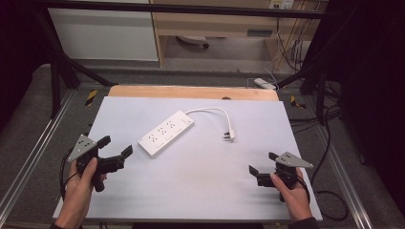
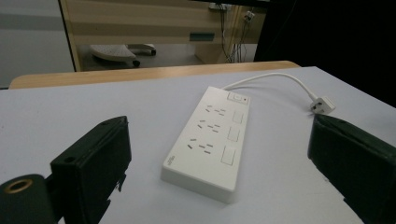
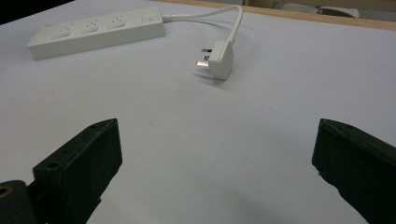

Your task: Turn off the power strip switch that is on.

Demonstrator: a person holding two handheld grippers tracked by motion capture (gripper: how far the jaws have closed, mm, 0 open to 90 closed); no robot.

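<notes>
While the high view looks down, the white power strip (image 1: 166, 132) lies mid-table (image 1: 200, 191), just ahead-right of the left hand-held gripper (image 1: 117, 146), well apart from the right hand-held gripper (image 1: 263, 163). Left gripper view: jaws spread empty, strip between. Right gripper view: jaws apart, plug (image 3: 219, 59) ahead.

The left gripper (image 2: 219, 154) has its two black jaws spread wide apart above a white sheet (image 2: 93, 102). Between them, a little farther off, lies a white power strip (image 2: 210, 137), untouched. Its cord (image 2: 271, 77) curves to a plug (image 2: 322, 104) at the right.
</notes>
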